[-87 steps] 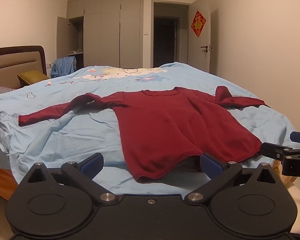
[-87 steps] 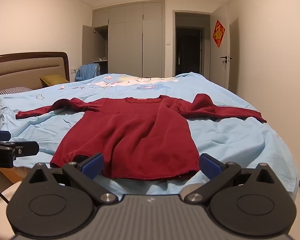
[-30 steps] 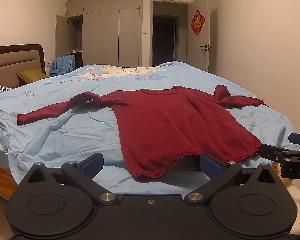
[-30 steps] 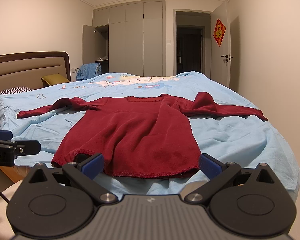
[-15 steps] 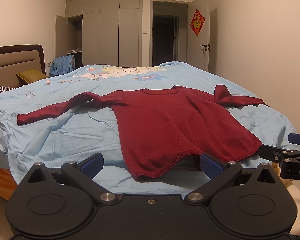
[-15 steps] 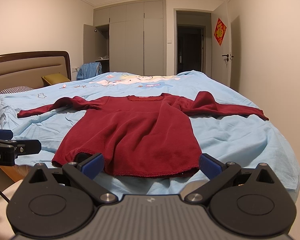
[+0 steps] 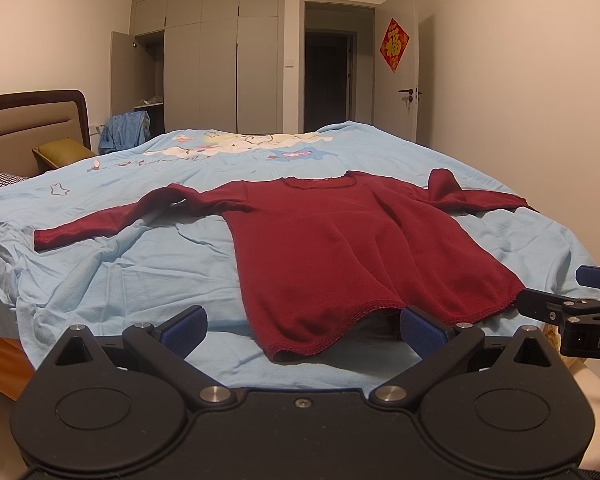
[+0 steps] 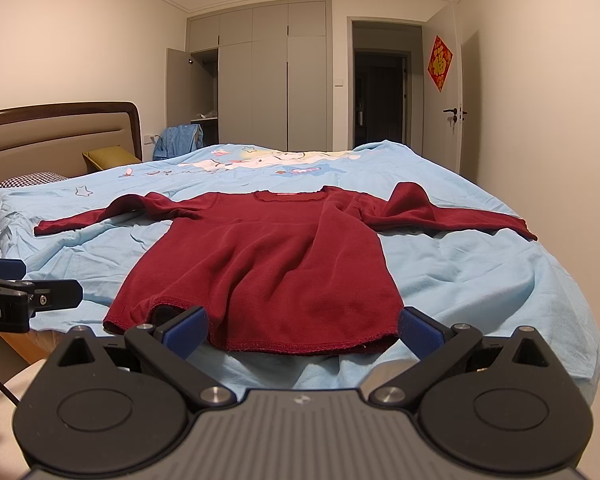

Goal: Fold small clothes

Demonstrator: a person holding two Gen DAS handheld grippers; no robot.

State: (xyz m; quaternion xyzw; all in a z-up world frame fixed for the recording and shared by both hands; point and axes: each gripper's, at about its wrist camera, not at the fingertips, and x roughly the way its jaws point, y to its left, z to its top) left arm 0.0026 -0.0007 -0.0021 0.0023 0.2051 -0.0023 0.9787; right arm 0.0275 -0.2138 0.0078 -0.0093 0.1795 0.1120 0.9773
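Note:
A dark red long-sleeved top [image 7: 340, 252] [image 8: 272, 264] lies flat on a light blue bedsheet [image 7: 140, 264] [image 8: 480, 272], neckline toward the far side, both sleeves spread outward. Its hem lies near the bed's front edge. My left gripper [image 7: 302, 326] hovers just short of the hem's left part, open, nothing between its blue pads. My right gripper [image 8: 302, 328] hovers before the hem's right part, also open and empty. Each gripper shows at the edge of the other's view.
A padded headboard [image 8: 56, 136] with an olive pillow [image 8: 110, 158] stands at the left. Grey wardrobes [image 8: 272, 76], one door ajar, and a dark doorway [image 8: 380, 96] close the far wall. A blue garment [image 8: 178, 140] hangs near the wardrobe. The right wall [image 8: 548, 120] runs close to the bed.
Both views have crept slightly: the top sits a touch higher and nearer in frame than 2.9 s ago. Both grippers stay open; the garment has not moved.

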